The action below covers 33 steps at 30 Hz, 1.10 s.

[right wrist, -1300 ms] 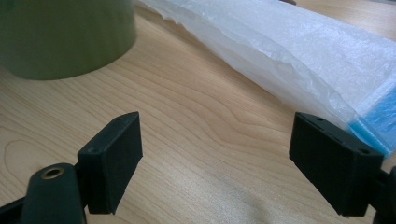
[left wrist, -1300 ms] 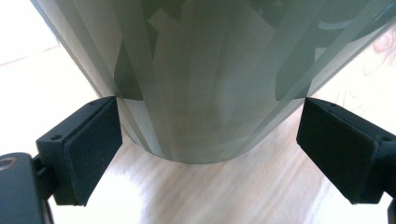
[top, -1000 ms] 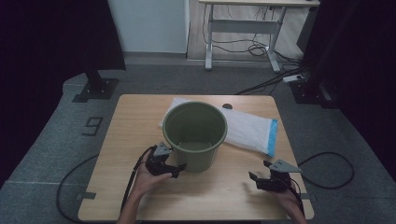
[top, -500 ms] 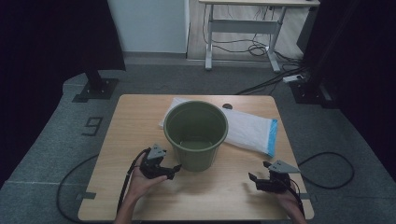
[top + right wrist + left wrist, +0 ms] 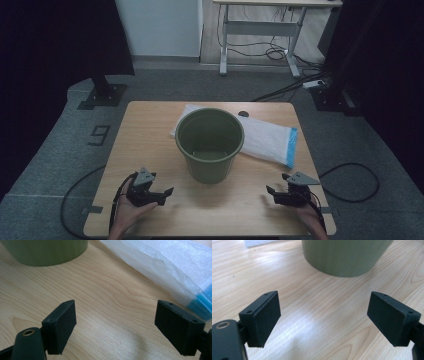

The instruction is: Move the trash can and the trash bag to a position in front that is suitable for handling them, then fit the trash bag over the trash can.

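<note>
Left hand-held gripper point(image 5: 162, 196), jaws apart, facing green bucket point(image 5: 347, 257).

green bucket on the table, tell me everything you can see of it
The green bucket looks like matte olive plastic, round, tapering toward its base, with a rolled rim. It stands upright and open near the table's middle, apparently empty. The white bag with a blue edge lies behind it, partly hidden. Both open claws are apart from it.

Matt green plastic bucket point(image 5: 210, 145) on smooth wood table point(image 5: 145, 140).
</note>
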Tool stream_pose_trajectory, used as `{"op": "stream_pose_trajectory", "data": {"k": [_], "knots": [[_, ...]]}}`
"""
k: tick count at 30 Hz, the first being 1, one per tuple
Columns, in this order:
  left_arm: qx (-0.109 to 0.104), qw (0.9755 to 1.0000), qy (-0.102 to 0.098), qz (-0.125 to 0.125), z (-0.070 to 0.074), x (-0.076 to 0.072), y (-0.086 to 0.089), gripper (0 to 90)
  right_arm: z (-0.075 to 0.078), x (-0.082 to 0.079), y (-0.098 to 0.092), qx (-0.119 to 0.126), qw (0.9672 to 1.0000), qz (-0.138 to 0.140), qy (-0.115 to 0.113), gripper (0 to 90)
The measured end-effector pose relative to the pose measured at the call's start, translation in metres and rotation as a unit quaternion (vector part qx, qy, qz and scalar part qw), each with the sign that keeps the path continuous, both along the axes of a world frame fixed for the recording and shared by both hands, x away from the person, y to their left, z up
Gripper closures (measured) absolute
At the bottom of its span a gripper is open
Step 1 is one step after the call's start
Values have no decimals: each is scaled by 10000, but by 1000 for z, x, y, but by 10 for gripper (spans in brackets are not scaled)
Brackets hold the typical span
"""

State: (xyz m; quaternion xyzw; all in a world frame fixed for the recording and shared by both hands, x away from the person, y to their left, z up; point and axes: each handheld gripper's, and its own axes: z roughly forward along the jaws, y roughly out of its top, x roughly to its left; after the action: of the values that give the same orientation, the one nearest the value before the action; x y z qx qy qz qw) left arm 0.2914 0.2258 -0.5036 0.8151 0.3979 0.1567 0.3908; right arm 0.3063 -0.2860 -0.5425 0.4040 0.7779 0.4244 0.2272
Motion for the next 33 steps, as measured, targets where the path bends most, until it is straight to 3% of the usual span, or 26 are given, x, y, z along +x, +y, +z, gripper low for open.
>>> {"op": "stream_pose_trajectory", "data": {"k": [6, 12, 18, 21, 22, 23, 24, 25, 28, 29, 30, 33], "knots": [[55, 9999, 91, 134, -5, -3, 12, 110, -1, 0, 0, -37, 10000, 30, 0, 168], [-42, 9996, 73, 272, -5, -3, 20, 111, -2, 2, 1, -104, 9999, 30, 34, 171], [-2, 9997, 77, 236, -7, -3, 20, 111, 1, 8, 1, -258, 9992, -296, -75, 179], [9, 9998, 85, 182, -9, -3, 19, 111, 3, 15, 3, -323, 9991, -270, -75, 185], [39, 9998, 109, 171, -10, -2, 18, 111, 6, 26, 8, -404, 9987, -290, -71, 188], [39, 9998, 109, 171, -10, -2, 18, 111, 6, 26, 8, -404, 9987, -290, -71, 188], [61, 9998, 123, 159, -12, -1, 17, 111, 11, 39, 13, -422, 9985, -340, -30, 189], [61, 9998, 123, 159, -12, -1, 17, 111, 11, 39, 13, -422, 9985, -340, -30, 189], [69, 9997, 138, 169, -13, 0, 16, 113, 20, 66, 24, -469, 9984, -325, -50, 195], [69, 9997, 138, 169, -13, 0, 16, 113, 20, 66, 24, -469, 9984, -325, -50, 195], [39, 9997, 148, 191, -13, 1, 16, 114, 20, 82, 29, -495, 9982, -335, -62, 197], [54, 9997, 122, 213, -13, 0, 17, 115, 18, 94, 34, -458, 9985, -288, -6, 194]]}}
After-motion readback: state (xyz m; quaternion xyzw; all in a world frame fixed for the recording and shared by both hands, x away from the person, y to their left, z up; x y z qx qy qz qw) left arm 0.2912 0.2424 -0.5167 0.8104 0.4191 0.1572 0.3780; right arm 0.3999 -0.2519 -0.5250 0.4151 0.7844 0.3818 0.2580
